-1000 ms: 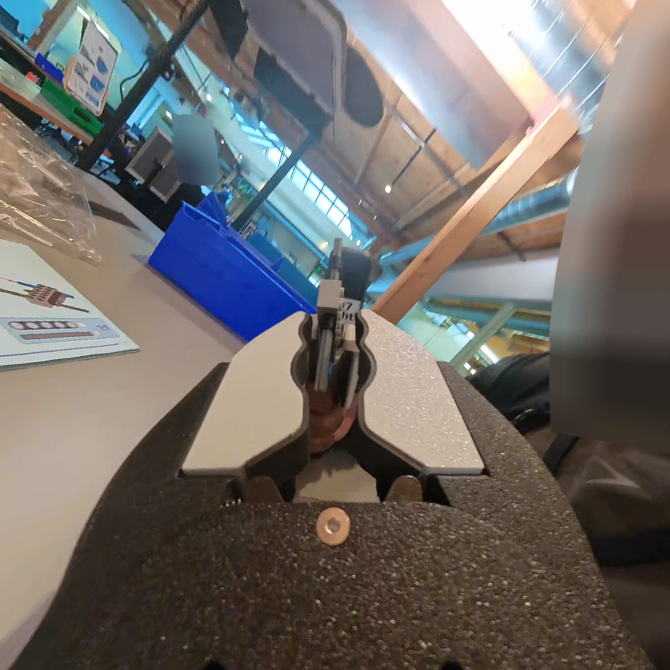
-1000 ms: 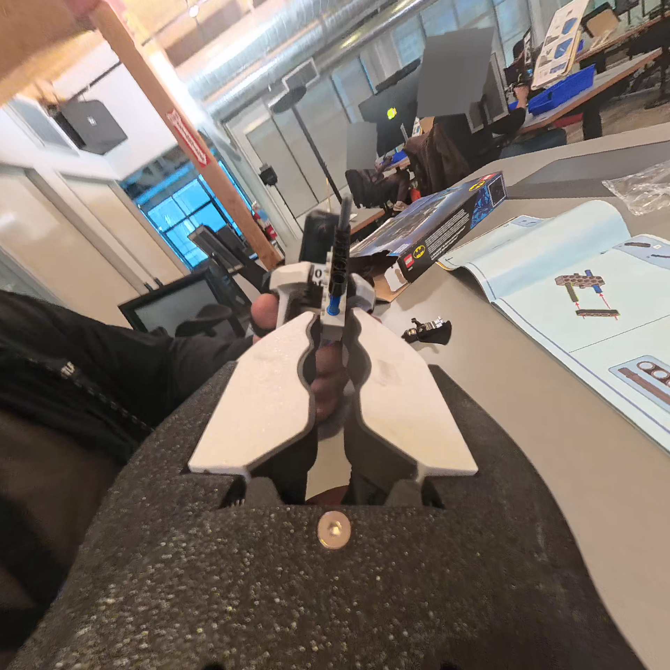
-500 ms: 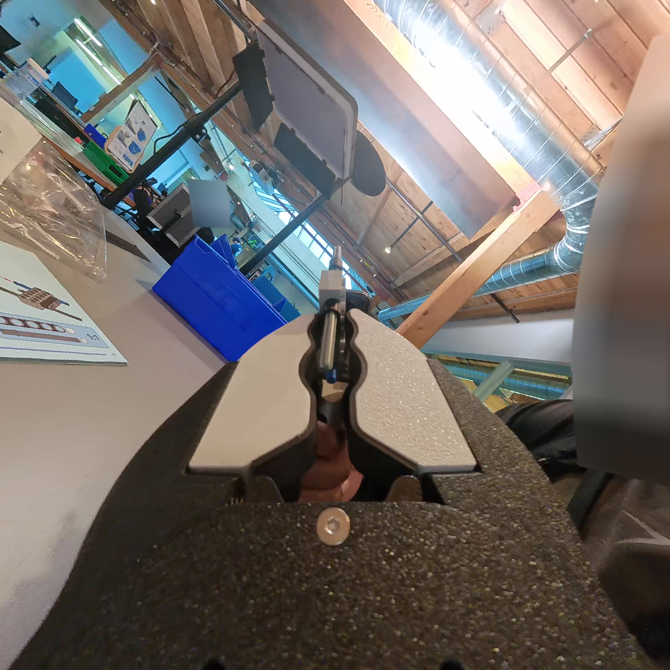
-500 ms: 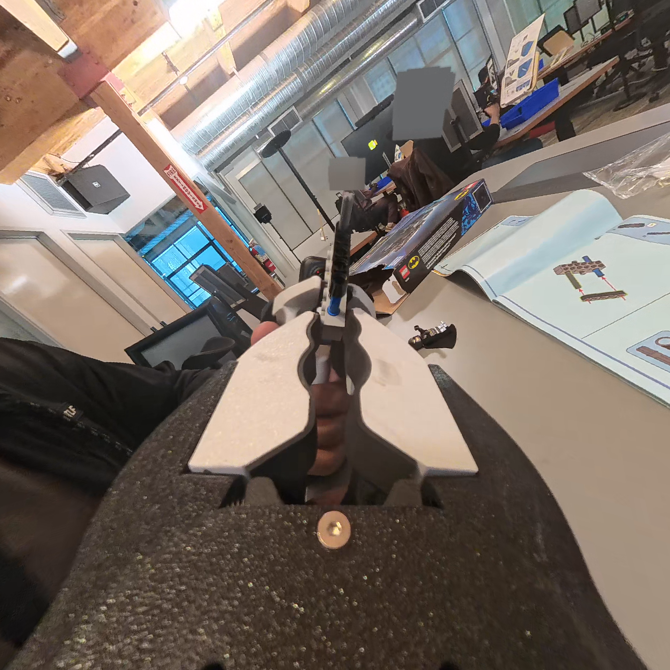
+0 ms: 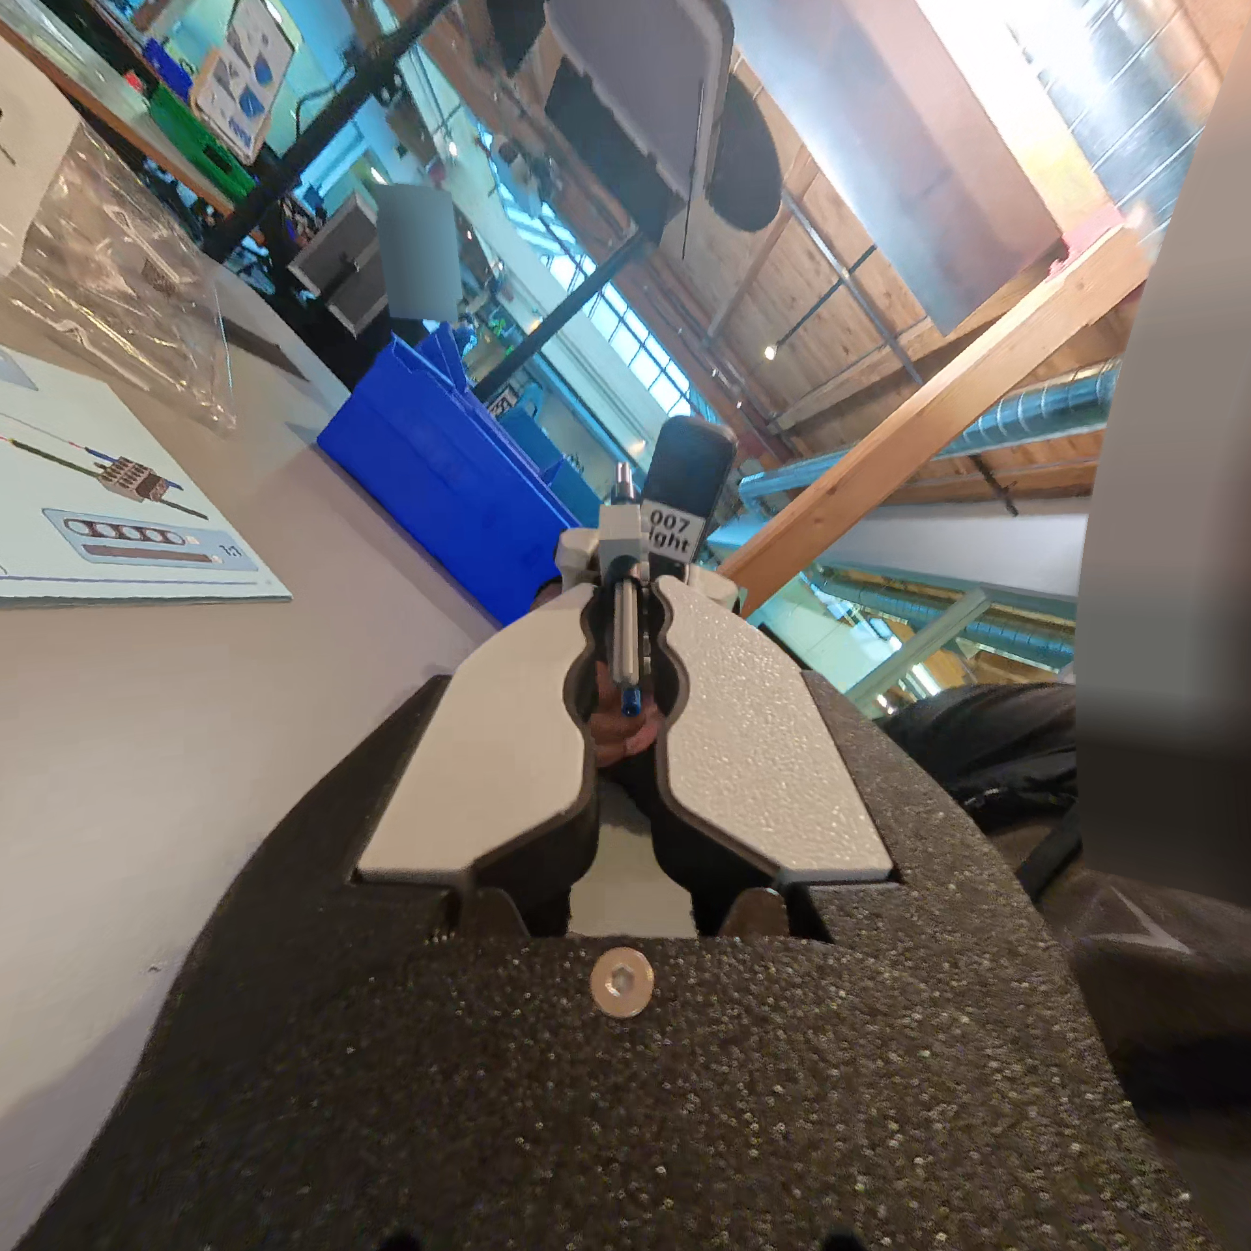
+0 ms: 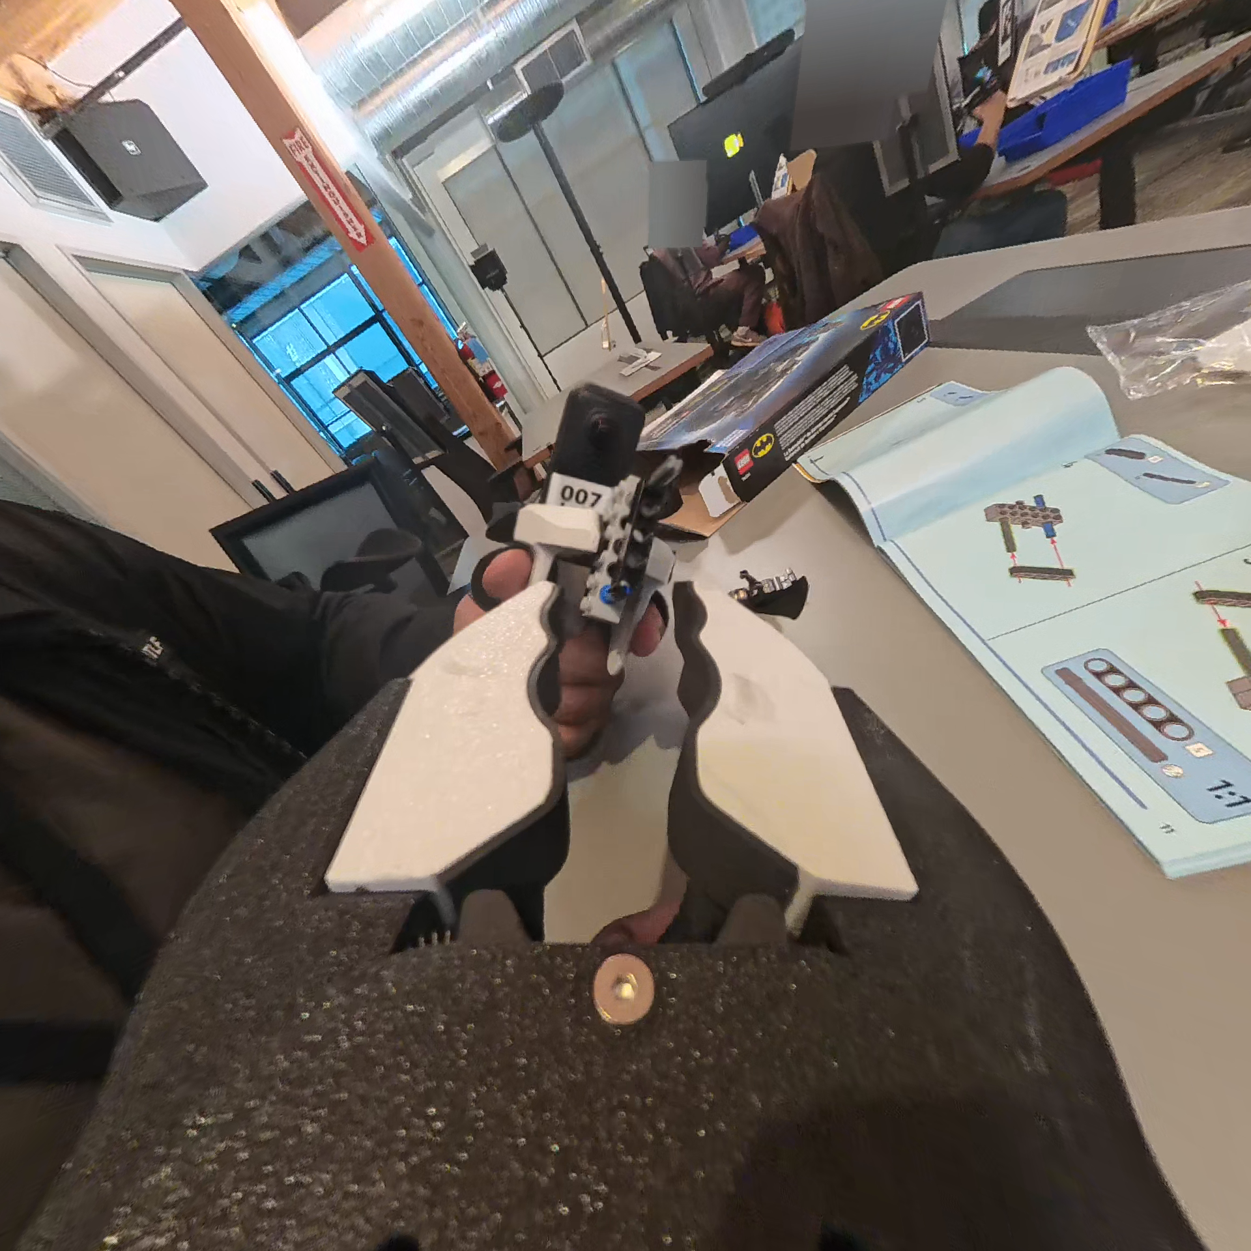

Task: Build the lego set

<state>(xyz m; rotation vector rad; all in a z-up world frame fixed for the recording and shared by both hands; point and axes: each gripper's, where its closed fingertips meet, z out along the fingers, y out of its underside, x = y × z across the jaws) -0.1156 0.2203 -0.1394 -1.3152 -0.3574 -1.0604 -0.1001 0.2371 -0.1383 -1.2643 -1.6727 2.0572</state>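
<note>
Left hand-held gripper [image 5: 626, 609] pinching a small grey-and-black brick assembly [image 5: 623, 636], pads pressing on both sides, blue pin end showing at the near tip. Right hand-held gripper [image 6: 616, 602] spread wide, pads standing clear of the assembly [image 6: 616, 562], which is sitting just beyond its fingertips. Hovering above the grey counter [image 6: 948, 744]. Open instruction booklet [image 6: 1083, 575] lying to the right of the assembly, dark toy box [image 6: 812, 406] behind it, small black figure [image 6: 772, 585] just beside it. Blue bin [image 5: 433, 460] standing left of the assembly in the left wrist view.
</note>
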